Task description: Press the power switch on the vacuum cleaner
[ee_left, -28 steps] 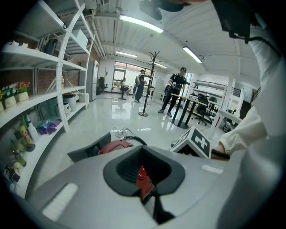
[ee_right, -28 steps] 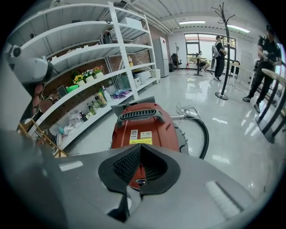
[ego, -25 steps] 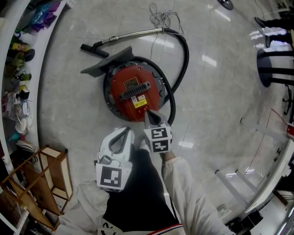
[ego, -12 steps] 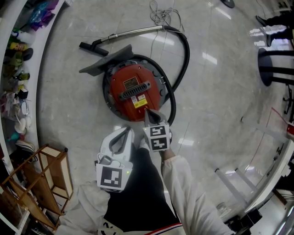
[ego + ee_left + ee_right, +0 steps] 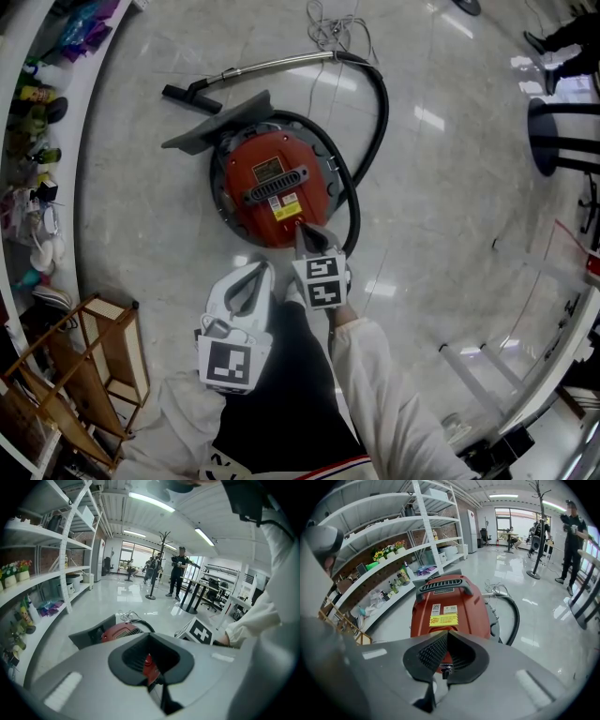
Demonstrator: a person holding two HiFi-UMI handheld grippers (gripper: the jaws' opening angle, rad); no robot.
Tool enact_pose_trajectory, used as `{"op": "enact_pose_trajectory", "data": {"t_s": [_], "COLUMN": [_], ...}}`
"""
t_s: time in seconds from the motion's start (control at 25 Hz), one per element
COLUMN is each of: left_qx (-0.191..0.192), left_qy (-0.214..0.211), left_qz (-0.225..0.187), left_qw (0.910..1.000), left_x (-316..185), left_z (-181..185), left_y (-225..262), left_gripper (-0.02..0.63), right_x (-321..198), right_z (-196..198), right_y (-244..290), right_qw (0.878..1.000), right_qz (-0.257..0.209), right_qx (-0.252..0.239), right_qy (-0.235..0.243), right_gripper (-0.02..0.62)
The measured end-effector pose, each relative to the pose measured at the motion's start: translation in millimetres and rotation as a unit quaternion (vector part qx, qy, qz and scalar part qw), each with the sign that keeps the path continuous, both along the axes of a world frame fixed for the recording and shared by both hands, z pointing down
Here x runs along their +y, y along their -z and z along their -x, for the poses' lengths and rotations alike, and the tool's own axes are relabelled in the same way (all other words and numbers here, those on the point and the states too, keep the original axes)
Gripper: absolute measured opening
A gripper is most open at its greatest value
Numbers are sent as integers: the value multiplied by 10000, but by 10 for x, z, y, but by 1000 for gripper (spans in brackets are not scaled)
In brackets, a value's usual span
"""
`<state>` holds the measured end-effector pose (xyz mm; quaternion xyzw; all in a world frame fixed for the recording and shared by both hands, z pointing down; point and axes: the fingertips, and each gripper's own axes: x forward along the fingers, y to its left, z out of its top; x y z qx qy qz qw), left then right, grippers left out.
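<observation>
The red round vacuum cleaner [image 5: 274, 185] sits on the glossy floor, with its black handle and yellow label on top [image 5: 444, 618]. Its black hose [image 5: 370, 131] loops round to a metal wand [image 5: 272, 66]. My right gripper [image 5: 301, 229] is shut, and its joined tips rest on the near edge of the red body, covering the spot beneath them. In the right gripper view, a small dark part [image 5: 446, 669] shows through the gap behind the right gripper's tips [image 5: 447, 633]. My left gripper [image 5: 264, 266] is shut on nothing and hangs over the floor just short of the vacuum cleaner [image 5: 117, 631].
A grey floor nozzle [image 5: 214, 130] lies against the vacuum's far left side, and a white cord bundle [image 5: 333, 33] lies beyond it. Shelving [image 5: 37, 141] curves along the left, with a wooden rack [image 5: 103, 356] below it. A black stool base [image 5: 553, 141] is at right. People [image 5: 572, 536] stand far off.
</observation>
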<state>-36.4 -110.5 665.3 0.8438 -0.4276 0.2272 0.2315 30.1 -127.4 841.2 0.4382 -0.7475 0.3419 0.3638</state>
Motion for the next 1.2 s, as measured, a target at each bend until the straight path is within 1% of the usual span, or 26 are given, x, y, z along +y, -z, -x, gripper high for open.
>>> {"op": "enact_pose_trajectory", "data": {"t_s": [0.72,0.96,1.2], "left_qx": [-7,-15,0], "left_qy": [-5,1,14], "left_qz": [44,111,72], "left_qw": [10000,9999,10000], "left_x": [59,95,96], "left_z": [-15,-25,-29], "left_y": [-18,-74,-49], "left_gripper": [0,0,0], "right_x": [2,14,9], "right_z": [-38,-73,-55], "right_y": [-49,-76,-72], "right_qw": [10000,9999,9999], "right_qz": [20,19,32], "right_qx": [19,-9,-56], "right_qy": [-37,-127,-122], "right_gripper": [2,2,2]}}
